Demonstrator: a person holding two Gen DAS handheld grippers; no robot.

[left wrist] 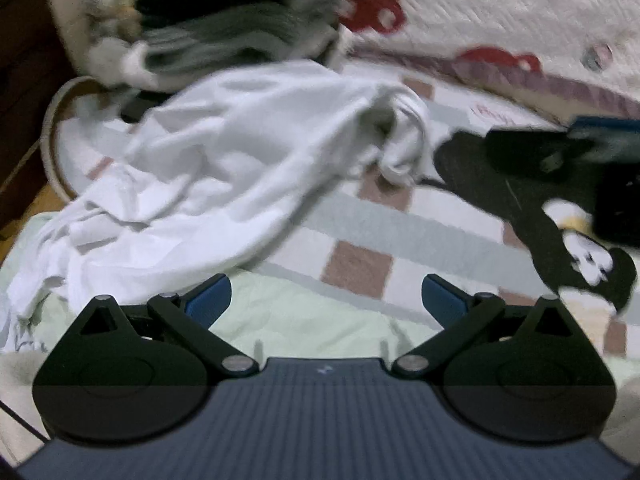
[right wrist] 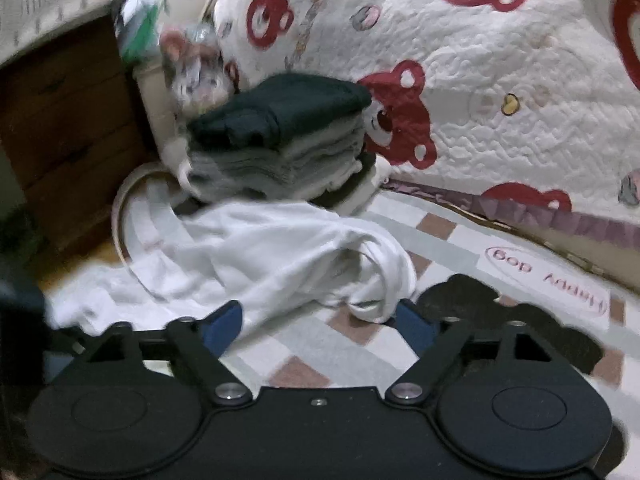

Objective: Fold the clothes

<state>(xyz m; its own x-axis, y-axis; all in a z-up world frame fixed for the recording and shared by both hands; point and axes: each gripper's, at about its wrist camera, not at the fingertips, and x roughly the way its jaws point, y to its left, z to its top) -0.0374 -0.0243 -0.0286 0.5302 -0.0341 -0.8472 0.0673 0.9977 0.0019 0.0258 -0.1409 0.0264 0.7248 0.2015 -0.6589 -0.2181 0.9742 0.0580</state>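
Note:
A crumpled white garment (left wrist: 224, 168) lies on the checked mat (left wrist: 360, 220); in the right wrist view the garment (right wrist: 272, 256) spreads from the centre to the left. My left gripper (left wrist: 326, 300) is open and empty, just this side of the garment over a pale green cloth (left wrist: 304, 316). My right gripper (right wrist: 320, 322) is open and empty, its fingers at the garment's near edge, the bunched end close to the right finger (right wrist: 416, 324). A stack of folded dark and grey clothes (right wrist: 280, 140) stands behind the garment.
A quilt with red bears (right wrist: 500, 92) rises at the back right. A black garment with white patches (left wrist: 560, 216) lies on the right of the mat. A plush toy (right wrist: 196, 76) and a wooden drawer unit (right wrist: 68, 128) are at the back left.

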